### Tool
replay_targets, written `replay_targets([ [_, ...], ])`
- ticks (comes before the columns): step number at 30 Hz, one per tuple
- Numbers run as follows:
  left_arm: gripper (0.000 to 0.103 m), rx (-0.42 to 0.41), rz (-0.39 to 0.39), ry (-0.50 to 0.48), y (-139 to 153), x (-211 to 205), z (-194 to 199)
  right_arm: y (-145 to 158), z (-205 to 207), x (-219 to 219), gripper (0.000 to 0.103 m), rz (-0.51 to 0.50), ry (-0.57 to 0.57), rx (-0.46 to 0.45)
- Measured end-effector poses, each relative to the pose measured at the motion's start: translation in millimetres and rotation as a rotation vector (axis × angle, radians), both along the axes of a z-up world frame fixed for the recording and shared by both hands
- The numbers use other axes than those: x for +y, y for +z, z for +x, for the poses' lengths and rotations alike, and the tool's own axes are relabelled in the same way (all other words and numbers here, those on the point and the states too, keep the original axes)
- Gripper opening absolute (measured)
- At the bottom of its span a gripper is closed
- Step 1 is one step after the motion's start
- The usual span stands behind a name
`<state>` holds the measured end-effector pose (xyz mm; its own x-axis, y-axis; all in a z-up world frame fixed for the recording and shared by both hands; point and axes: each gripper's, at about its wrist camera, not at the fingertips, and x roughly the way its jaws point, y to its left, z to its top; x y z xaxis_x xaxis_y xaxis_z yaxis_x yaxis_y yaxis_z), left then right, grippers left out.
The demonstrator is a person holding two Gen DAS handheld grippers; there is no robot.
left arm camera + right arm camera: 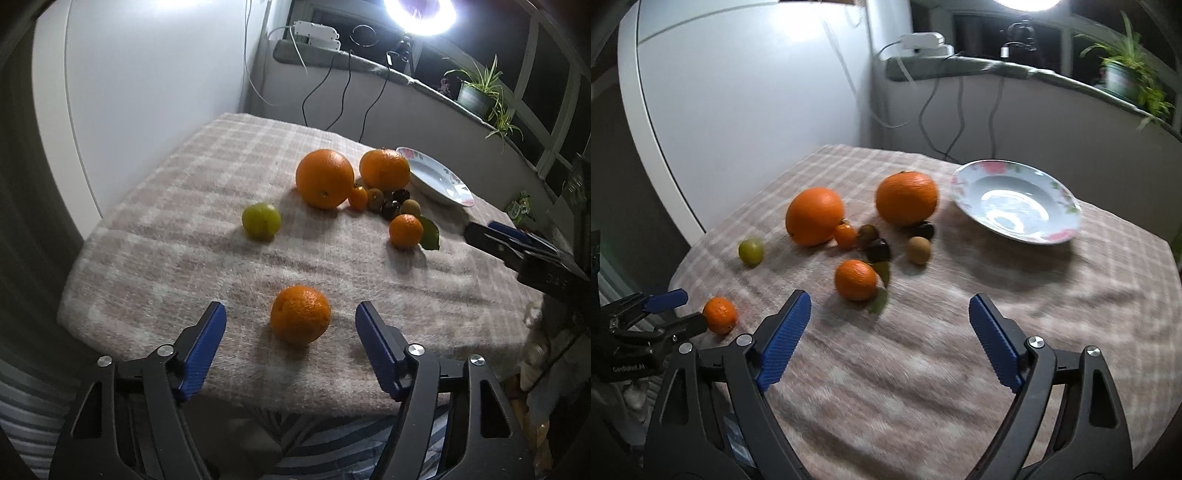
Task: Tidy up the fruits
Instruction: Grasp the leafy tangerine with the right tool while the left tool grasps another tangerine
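Jaws of the left gripper (291, 314) stand apart, one blue pad on either side of a small orange (300, 319) that sits on the checked cloth (166, 258) near the front edge; neither pad touches the fruit. The orange is near-round, with no clear long axis, and a dimple shows on its upper left side. Jaws of the right gripper (890, 308) stand wide apart over bare cloth and hold nothing.

Farther in lies one leafy mandarin (855, 279), its leaves pointing toward the near edge. One green round fruit (260, 220) sits apart to the left. Behind these: one small orange tomato-like fruit (358, 197), two brown-green small fruits and two dark small fruits, clustered. Two large oranges (324, 178) stand beyond the cluster. Farthest right, one floral plate (964, 192) rests empty on the cloth.
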<state>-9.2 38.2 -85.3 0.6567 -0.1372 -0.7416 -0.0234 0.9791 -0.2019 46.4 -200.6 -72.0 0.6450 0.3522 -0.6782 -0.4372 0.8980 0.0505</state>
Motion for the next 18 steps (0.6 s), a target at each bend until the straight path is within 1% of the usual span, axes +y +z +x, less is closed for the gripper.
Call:
replay_targets([
  [3,0.066,0.012,-0.012,-0.005,-4,2,3,-10,15,14,0.089,-0.017,0.025,0.032],
  [4,0.065,0.014,-0.017,-0.008,-6,2,3,-13,20,18,0.086,-0.018,0.033,0.048],
  [7,0.064,0.022,-0.024,-0.019,-8,0,6,-23,32,30,0.083,-0.034,0.057,0.085],
  [11,0.059,0.036,-0.033,-0.033,-13,-3,10,-33,43,40,0.083,-0.064,0.065,0.103],
  [14,0.054,0.044,-0.044,-0.039,-16,-4,12,-37,47,45,0.079,-0.072,0.071,0.114],
  [18,0.054,0.047,-0.049,-0.038,-17,-3,13,-41,50,48,0.078,-0.085,0.077,0.125],
])
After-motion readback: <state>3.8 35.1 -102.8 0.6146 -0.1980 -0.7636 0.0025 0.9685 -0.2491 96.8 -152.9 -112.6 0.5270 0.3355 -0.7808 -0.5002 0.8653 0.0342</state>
